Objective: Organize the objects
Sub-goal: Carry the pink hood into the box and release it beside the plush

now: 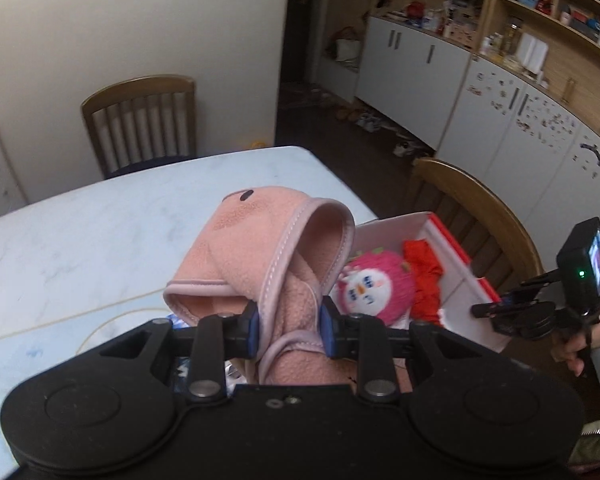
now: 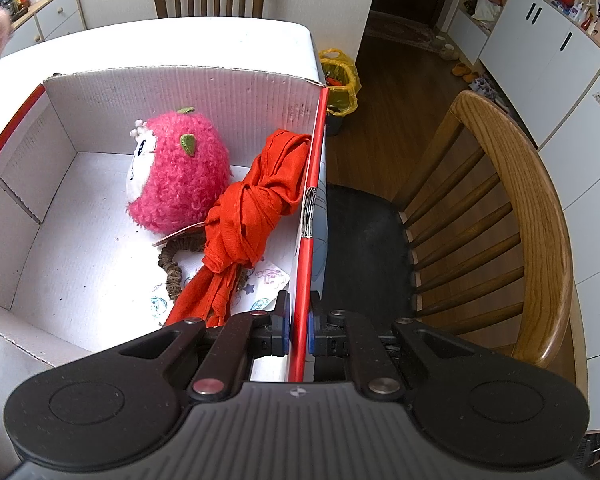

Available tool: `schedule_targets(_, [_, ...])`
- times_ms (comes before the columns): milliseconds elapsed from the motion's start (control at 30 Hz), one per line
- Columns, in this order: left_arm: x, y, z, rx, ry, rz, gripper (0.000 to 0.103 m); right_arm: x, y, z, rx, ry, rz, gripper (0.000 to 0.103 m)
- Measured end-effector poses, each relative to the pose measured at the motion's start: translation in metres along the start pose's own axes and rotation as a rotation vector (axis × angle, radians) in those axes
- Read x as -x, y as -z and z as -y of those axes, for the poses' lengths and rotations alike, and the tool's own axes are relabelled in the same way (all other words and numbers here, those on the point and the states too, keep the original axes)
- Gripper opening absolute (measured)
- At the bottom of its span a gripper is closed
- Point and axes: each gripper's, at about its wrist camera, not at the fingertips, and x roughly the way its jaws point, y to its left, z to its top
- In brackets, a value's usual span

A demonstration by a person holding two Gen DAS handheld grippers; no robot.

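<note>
A person works at a pale marble-patterned table point(image 1: 80, 232) with a handheld gripper in each hand. The left gripper point(image 1: 288, 326) pinches a pink fleece garment point(image 1: 260, 256), perhaps a hood or bib, with its blue-padded fingers pressed into a bunched fold; the garment is held up off the table, just beside and partly in front of an open white cardboard box point(image 2: 180, 88) with red edging. The right gripper point(image 2: 299, 326) is pressed together on the box's right wall point(image 2: 306, 264), one finger inside and one outside, seemingly steadying it. Inside the box lie a fluffy pink plush toy point(image 2: 176, 176), a knotted red cloth point(image 2: 252, 208), a brown hair scrunchie point(image 2: 170, 260) and a small sticker sheet point(image 2: 274, 276). The likely risks are these: the grip holds only a fold of soft fleece, so the loose, floppy part may slide free or drape over the box rim rather than dropping inside. The trailing trim could snag on the wall or on the left fingers at release. The box sits near the table edge beside a wooden chair point(image 2: 512, 216), so a push against it while the thin wall flexes could shift or tip it.
</note>
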Motion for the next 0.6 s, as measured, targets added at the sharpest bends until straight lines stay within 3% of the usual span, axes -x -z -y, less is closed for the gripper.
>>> schedule_targets(267, [-0.034,-0.004,0.034,-0.054,0.036,-0.038,0.027,0.0,0.0,0.0,-0.002,-0.002,0.002,0.008])
schedule_targets(600, [-0.092,0.011,0.062,-0.143,0.027,-0.157,0.027,0.0,-0.002,0.0,-0.001,-0.008,0.005,0.008])
